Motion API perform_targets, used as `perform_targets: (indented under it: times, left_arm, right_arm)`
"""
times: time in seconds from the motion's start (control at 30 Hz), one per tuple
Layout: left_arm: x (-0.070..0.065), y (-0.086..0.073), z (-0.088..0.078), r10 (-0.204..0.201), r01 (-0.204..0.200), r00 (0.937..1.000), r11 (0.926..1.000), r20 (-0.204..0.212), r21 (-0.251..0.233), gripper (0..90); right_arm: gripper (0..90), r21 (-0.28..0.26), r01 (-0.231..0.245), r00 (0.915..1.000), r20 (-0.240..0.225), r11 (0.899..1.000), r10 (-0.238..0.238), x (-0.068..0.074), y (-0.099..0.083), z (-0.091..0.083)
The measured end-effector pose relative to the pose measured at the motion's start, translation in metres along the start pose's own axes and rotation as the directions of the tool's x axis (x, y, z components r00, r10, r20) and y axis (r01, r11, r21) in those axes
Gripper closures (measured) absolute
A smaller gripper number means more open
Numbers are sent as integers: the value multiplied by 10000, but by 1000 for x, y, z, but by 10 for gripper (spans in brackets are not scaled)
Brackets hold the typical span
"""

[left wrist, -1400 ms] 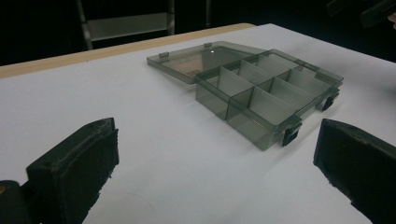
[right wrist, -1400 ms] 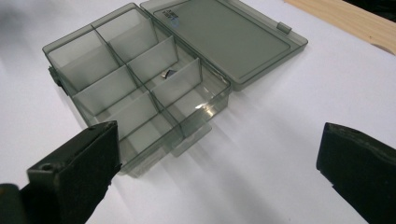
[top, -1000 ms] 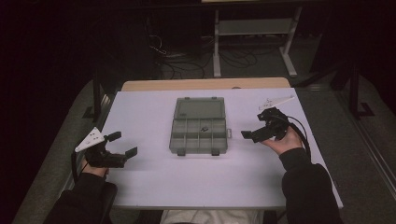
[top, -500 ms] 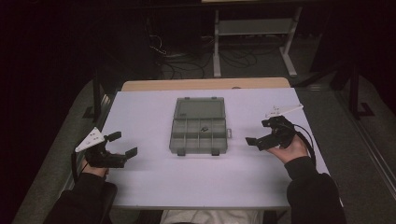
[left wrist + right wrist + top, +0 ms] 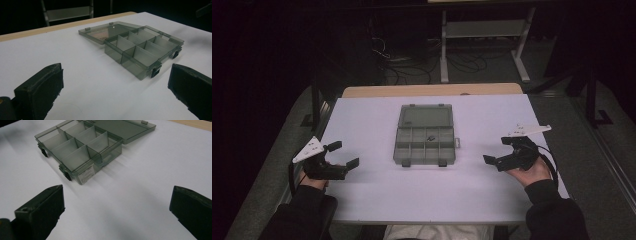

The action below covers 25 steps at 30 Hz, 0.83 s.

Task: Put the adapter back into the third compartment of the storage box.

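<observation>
Across the white worktop (image 5: 377, 195) I have bare surface on every side of the box, out to both side edges and the near edge. At its middle sits a smoky clear plastic box (image 5: 425, 145), lid folded flat toward the far edge, dividers forming small compartments, one holding a small dark item (image 5: 431, 138) I cannot identify. My left tongs (image 5: 343, 154) and right tongs (image 5: 494, 153) flank it, well apart from it, both released with jaws wide.

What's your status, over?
Left hand-held gripper and right hand-held gripper open, empty. Organizer box centred between them, lid open. Nothing in the way.
</observation>
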<state>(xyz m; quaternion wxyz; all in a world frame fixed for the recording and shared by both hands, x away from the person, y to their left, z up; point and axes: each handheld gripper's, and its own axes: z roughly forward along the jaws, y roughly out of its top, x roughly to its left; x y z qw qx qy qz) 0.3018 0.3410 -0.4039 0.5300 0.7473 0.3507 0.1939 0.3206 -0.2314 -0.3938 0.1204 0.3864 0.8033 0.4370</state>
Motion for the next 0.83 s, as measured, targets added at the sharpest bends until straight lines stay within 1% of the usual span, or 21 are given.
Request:
perform_targets:
  times: [0.13,0.27,0.37,0.43,0.6,0.83]
  left_arm:
    - [0,0,0,1,-1,10000,10000,-8,-17,0]
    - [0,0,0,29,-29,10000,10000,-22,-7,0]
    - [0,0,0,24,-24,10000,10000,-23,-15,0]
    - [0,0,0,8,-8,10000,10000,-34,-20,0]
    - [0,0,0,14,-14,10000,10000,-9,-39,0]
    - [0,0,0,12,-13,10000,10000,-7,-46,0]
  right_arm:
    - [0,-239,-83,9998,201,9997,88,0,-10,-6]
    - [0,-337,-123,9988,480,9994,139,-1,-18,-11]
    - [0,-548,-201,9979,608,9983,234,-1,-24,-15]
    - [0,-753,-301,9976,606,9967,347,-1,-28,-17]
    - [0,-933,-542,9960,655,9942,605,0,-38,-21]
    - [0,-970,-632,9957,608,9933,693,1,-44,-21]
